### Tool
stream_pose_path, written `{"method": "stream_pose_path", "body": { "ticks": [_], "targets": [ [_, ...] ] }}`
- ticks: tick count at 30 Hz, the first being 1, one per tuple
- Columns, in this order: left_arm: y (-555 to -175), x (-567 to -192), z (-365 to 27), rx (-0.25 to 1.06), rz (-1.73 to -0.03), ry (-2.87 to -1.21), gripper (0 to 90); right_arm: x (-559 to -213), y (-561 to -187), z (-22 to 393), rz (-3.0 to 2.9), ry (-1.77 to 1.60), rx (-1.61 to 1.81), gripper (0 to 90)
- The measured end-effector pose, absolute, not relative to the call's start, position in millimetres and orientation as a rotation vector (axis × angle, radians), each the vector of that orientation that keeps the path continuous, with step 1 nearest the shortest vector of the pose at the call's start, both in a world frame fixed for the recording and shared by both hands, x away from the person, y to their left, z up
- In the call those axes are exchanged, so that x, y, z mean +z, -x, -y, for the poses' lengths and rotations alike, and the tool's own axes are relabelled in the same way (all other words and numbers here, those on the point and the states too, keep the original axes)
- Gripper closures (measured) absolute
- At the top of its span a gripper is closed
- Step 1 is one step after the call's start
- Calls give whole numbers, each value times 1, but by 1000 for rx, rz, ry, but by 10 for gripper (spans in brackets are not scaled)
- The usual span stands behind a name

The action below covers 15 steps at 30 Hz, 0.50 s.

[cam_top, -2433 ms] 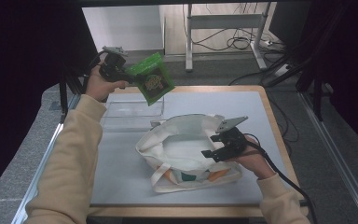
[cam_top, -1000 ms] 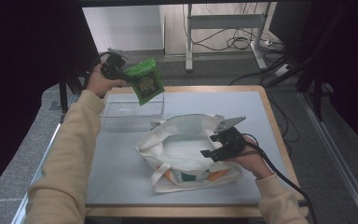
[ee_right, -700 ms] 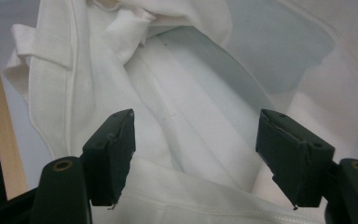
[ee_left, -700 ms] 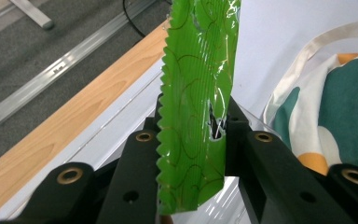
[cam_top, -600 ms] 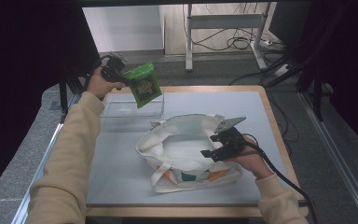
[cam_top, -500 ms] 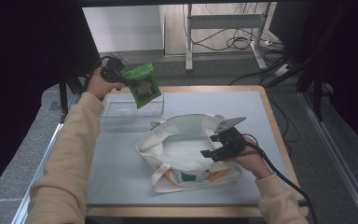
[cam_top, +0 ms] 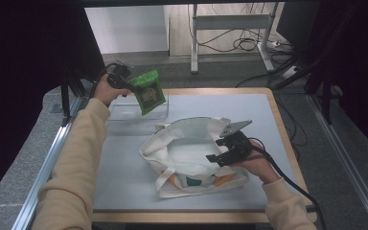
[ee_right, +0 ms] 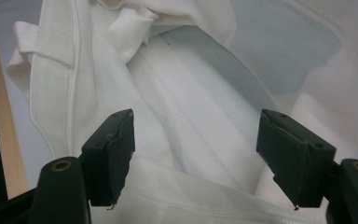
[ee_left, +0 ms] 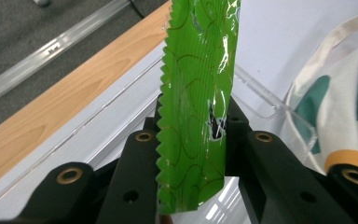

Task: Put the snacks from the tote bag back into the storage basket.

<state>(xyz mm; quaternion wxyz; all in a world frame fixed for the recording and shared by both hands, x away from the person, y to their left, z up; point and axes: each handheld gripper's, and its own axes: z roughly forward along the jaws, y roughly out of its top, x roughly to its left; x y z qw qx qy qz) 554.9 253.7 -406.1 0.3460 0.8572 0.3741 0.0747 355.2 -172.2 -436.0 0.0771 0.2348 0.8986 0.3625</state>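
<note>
A green snack packet (cam_top: 149,91) hangs edge-on between the jaws of my left gripper (cam_top: 124,82), which is shut on it above a clear plastic box (cam_top: 124,113) at the table's back left. In the left gripper view the packet (ee_left: 196,107) stands upright in the gripper (ee_left: 192,131), with the box's rim (ee_left: 270,100) beyond. A white tote bag (cam_top: 182,153) lies mouth-up in the middle of the table. My right gripper (cam_top: 215,149) rests at its right rim. Its jaws (ee_right: 193,154) stand wide apart over the bag's cloth (ee_right: 191,93) and press on nothing.
The grey mat (cam_top: 211,103) covers a wooden table with a bare rim (cam_top: 278,115). Metal rails (cam_top: 52,158) run along the left side. A desk frame and cables (cam_top: 239,43) sit on the floor beyond the table's far edge.
My left gripper has sunk a little with the green packet, closer to the clear box. The right gripper and the tote bag have stayed put.
</note>
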Motion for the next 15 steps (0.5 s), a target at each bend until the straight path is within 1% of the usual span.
{"method": "stream_pose_path", "body": {
  "ticks": [15],
  "targets": [
    [-574, -435, -243, 144, -980, -2288, 745, -440, -358, 173, -2703, -715, 1072, 279]
  ]
}}
